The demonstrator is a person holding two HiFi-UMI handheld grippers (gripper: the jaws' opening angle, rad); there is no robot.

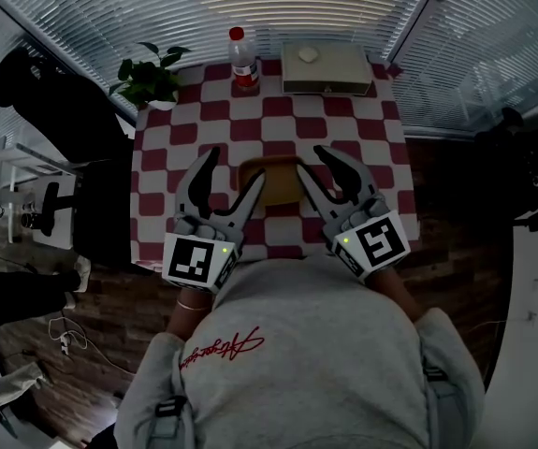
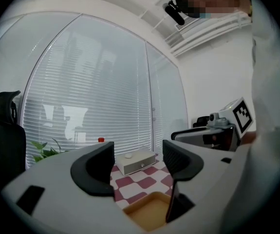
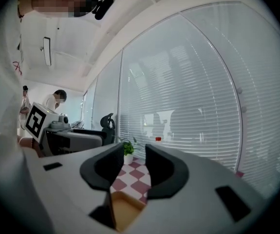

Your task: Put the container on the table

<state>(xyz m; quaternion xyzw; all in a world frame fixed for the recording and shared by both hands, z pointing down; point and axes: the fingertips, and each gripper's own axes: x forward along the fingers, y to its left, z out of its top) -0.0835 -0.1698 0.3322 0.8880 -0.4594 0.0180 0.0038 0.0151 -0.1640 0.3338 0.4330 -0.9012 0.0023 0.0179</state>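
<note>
"Tan container (image 1: 270, 183), where is it?"
"On the checked table (image 1: 343, 129), toward 6 o'clock, bare inside."
"Tongs?"
"Left gripper (image 1: 238, 163) at its 8 o'clock, spread wide. Right gripper (image 1: 311, 160) at 4 o'clock, half apart, pinching nothing."

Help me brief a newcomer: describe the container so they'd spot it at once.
Find the red-and-white checkered table by the window blinds. At the middle of its near side is the container, a shallow, open, tan tray. The bottle, white box and potted plant stand along the far edge; it alone is low and open.
</note>
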